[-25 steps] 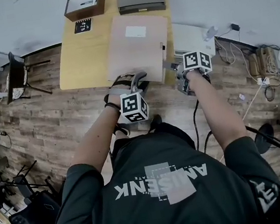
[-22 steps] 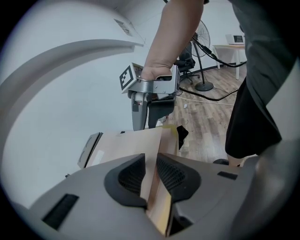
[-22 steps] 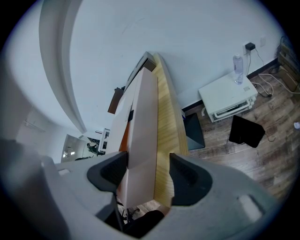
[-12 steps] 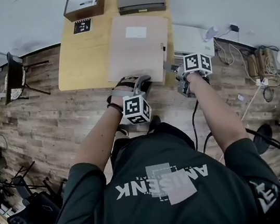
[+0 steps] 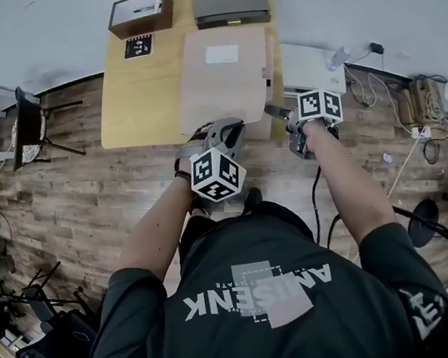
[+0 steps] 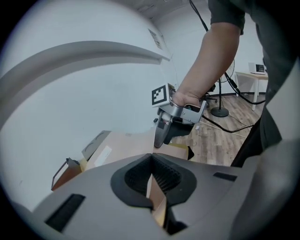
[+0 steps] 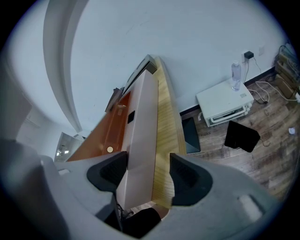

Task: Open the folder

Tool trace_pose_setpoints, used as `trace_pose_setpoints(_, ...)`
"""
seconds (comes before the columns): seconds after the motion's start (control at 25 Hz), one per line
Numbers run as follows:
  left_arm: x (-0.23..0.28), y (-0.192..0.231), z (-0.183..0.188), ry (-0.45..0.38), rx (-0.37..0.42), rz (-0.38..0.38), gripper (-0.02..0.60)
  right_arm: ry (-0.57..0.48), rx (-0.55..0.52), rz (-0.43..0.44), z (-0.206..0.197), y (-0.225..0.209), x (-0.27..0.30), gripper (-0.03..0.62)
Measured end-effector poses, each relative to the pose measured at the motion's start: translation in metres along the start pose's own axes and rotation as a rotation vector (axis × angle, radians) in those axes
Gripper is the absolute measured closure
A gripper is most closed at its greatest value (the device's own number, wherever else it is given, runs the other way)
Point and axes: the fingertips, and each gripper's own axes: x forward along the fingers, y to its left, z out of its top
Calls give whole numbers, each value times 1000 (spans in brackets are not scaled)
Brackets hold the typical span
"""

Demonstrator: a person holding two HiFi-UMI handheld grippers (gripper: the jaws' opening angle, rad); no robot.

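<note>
On the right half of the wooden counter [image 5: 131, 96]: the pink folder [image 5: 221, 82], a white label [image 5: 222, 54] on its cover. Just beyond its far edge, a flat grey device [image 5: 229, 0]. Left of that, a brown box [image 5: 139, 12], and in front of the box a square marker card [image 5: 138, 46]. Off the counter's right end, a white appliance [image 5: 310, 59] with a bottle [image 5: 338, 57] on top. Further right on the floor, tangled cables [image 5: 414, 102]. Far left, a dark chair [image 5: 29, 120]. Closest to the folder: the grey device behind and the two grippers in front.

At the folder's near edge, the left gripper [image 6: 153, 180], jaws pressed together on the thin cover sheet. At the near right corner, the right gripper [image 7: 149, 176], jaws spread, the folder's edge and the counter's edge standing between them.

Against a second ago: left jaws just closed, from apart to clamped on the cover. Left gripper higher and rolled, its marker cube nearer the head camera. Near edge of the cover lifted off the counter. Right gripper in the same spot.
</note>
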Motion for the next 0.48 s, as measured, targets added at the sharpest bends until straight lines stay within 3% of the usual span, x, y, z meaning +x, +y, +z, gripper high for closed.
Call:
trace_pose_setpoints(0.2,-20,16,3,-49,-42,32,578,-11,26,-5,1,-2,1,304)
trace_pose_setpoints(0.48,-69,61,-5,-112,-252,124,579,-35,38,-48,3,-4,0,298)
